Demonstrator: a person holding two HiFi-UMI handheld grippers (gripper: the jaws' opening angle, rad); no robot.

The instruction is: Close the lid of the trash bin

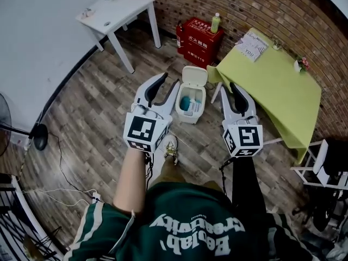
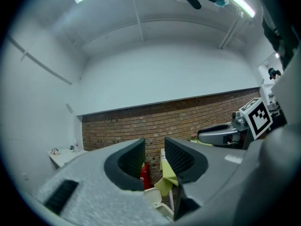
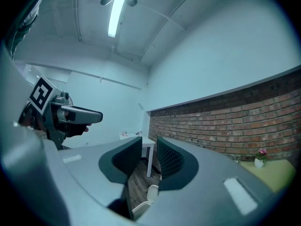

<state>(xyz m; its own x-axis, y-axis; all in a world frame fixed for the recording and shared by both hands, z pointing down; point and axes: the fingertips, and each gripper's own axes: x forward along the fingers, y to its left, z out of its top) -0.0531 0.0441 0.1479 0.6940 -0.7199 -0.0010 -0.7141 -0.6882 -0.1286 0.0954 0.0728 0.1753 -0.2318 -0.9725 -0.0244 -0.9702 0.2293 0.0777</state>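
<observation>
A small white trash bin (image 1: 190, 103) stands on the wood floor ahead of me with its lid (image 1: 195, 75) tipped up and back, and blue and white contents show inside. My left gripper (image 1: 170, 81) hovers just left of the bin, held level, jaws open with nothing between them. My right gripper (image 1: 228, 89) hovers just right of the bin, also open and empty. In the left gripper view the left gripper (image 2: 154, 157) shows a clear gap, with the lid (image 2: 152, 197) low beyond. The right gripper (image 3: 149, 157) is likewise parted above the lid (image 3: 152, 192).
A green-topped table (image 1: 274, 78) stands close on the right of the bin. A red box (image 1: 200, 38) with a green bottle (image 1: 216, 22) sits against the brick wall behind. A white table (image 1: 117, 10) is at far left, a fan base (image 1: 39, 138) and cables at left, a white rack (image 1: 318, 170) at right.
</observation>
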